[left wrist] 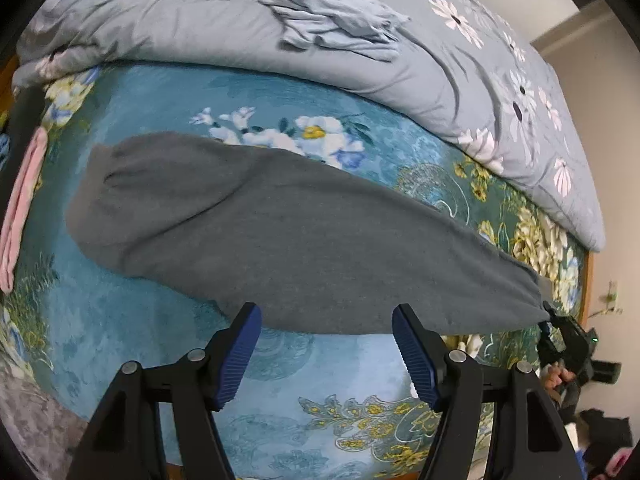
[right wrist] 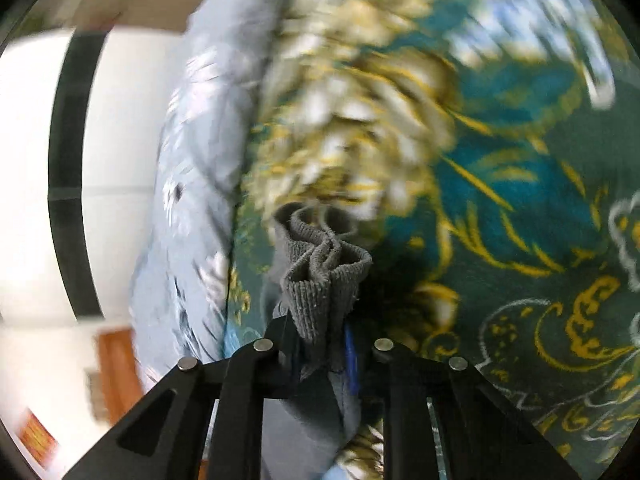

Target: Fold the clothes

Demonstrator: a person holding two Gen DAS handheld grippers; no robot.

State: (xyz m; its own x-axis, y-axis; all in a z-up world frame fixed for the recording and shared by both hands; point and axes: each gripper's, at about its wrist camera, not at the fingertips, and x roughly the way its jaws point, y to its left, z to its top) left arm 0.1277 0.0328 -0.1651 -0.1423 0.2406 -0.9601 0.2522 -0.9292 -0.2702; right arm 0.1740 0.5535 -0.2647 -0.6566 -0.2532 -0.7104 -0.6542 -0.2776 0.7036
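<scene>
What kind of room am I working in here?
Most likely a bedroom: a grey garment lies on a bed's teal floral sheet, with a grey-blue flowered duvet bunched behind it and a plain wall beyond.

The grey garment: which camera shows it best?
The left wrist view: the grey garment lies stretched across the floral bedspread. The right wrist view shows only its bunched ribbed cuff, pinched in the right gripper.

Left wrist view looks steeply down over the floral bedspread [left wrist: 132,332]; the right, close and blurred, seemingly shares it.
</scene>
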